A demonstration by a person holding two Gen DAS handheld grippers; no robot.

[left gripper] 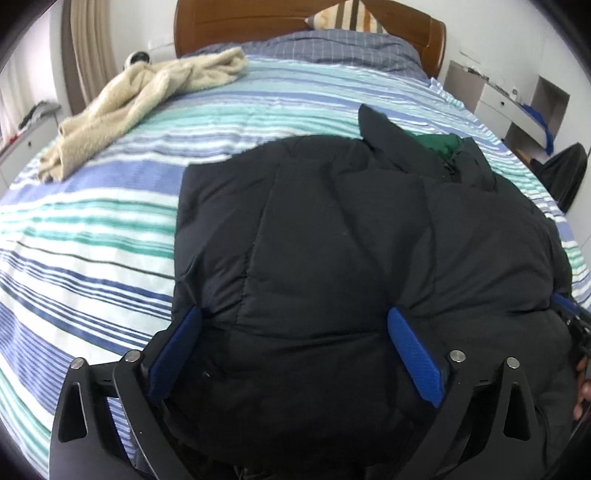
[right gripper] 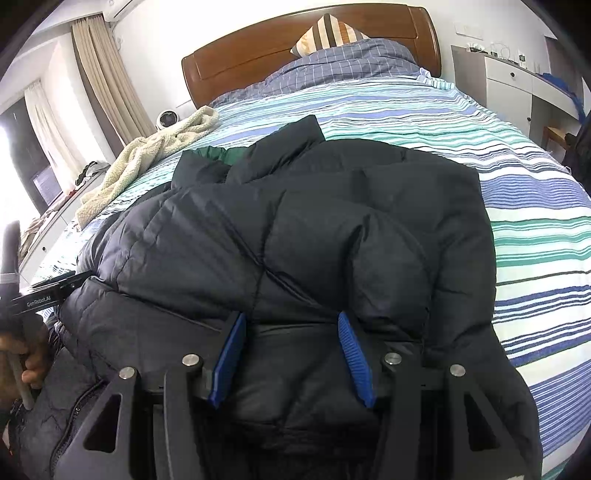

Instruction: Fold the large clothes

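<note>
A: Two grippers I have over the black puffer jacket (left gripper: 332, 229), which lies folded on the striped bedspread (left gripper: 92, 229), nearer the foot edge of the bed.

B: And the left gripper (left gripper: 295, 325)?

A: Spread wide. The padded hem bulges between its blue pads (left gripper: 413, 354), but I see no squeeze, so it is released.

B: The right gripper (right gripper: 291, 332)?

A: Half closed, its pads (right gripper: 352, 354) pinching a thick fold of the jacket hem.

B: Anything else?

A: One cream fleece garment (left gripper: 140, 99) lies near the bed's left edge, towards the wooden headboard (left gripper: 258, 26).
</note>
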